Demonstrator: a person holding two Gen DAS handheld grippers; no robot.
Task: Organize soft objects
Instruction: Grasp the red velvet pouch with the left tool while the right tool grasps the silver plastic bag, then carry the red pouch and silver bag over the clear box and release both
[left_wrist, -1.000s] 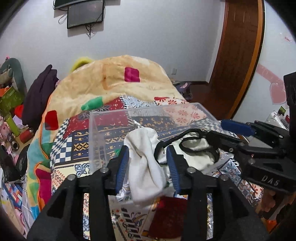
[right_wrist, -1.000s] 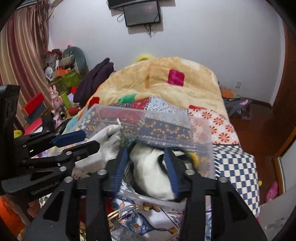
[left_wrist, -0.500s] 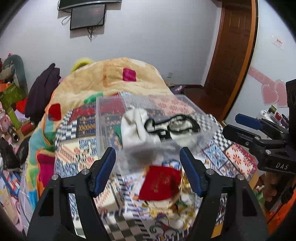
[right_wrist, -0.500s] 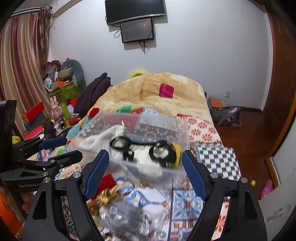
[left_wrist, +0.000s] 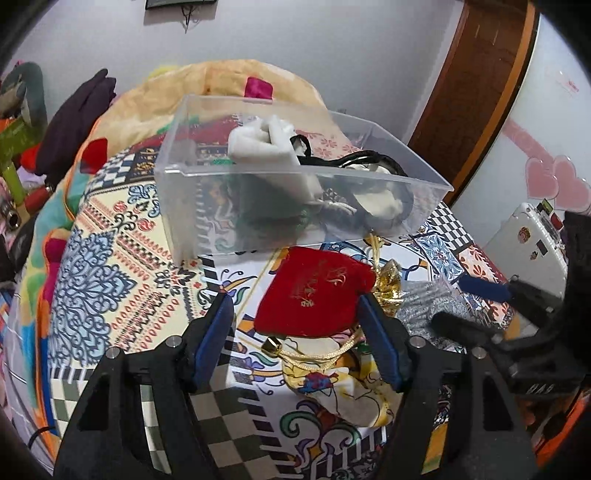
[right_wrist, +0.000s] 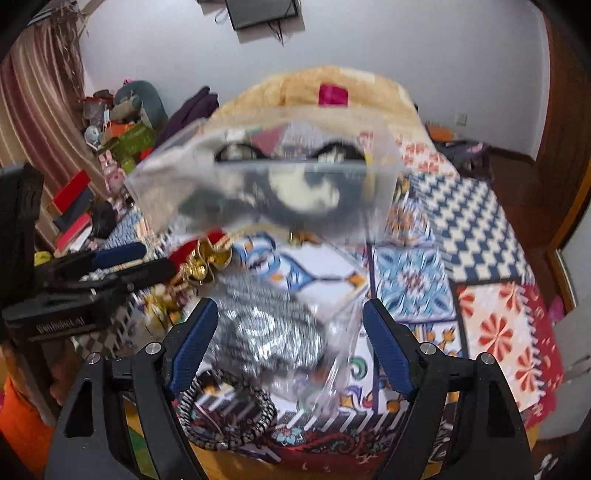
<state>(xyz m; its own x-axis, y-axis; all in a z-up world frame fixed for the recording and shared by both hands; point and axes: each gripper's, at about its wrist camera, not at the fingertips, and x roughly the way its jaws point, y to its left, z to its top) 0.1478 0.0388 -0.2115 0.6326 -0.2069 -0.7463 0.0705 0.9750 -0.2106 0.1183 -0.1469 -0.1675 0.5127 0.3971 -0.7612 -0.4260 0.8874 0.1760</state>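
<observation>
On the patchwork bedspread (left_wrist: 122, 258) the left wrist view gives a sharp look at one clear plastic box (left_wrist: 295, 184), where a white cloth bundle (left_wrist: 269, 147) and a black-trimmed white piece (left_wrist: 373, 184) lie inside; the right wrist view shows the same box (right_wrist: 266, 184) only as a blur. In front of the box lies one red velvet pouch (left_wrist: 317, 291), with one gold pouch (left_wrist: 388, 284) touching its right edge and a printed cream pouch (left_wrist: 332, 380) just below. The left gripper (left_wrist: 295, 332) stands wide apart with nothing between its fingers, hovering over the red pouch. Only the right view shows one braided black-and-white cord loop (right_wrist: 225, 413) and a silver sequined pouch (right_wrist: 266, 336) under the right gripper (right_wrist: 288, 339), likewise spread wide and empty.
</observation>
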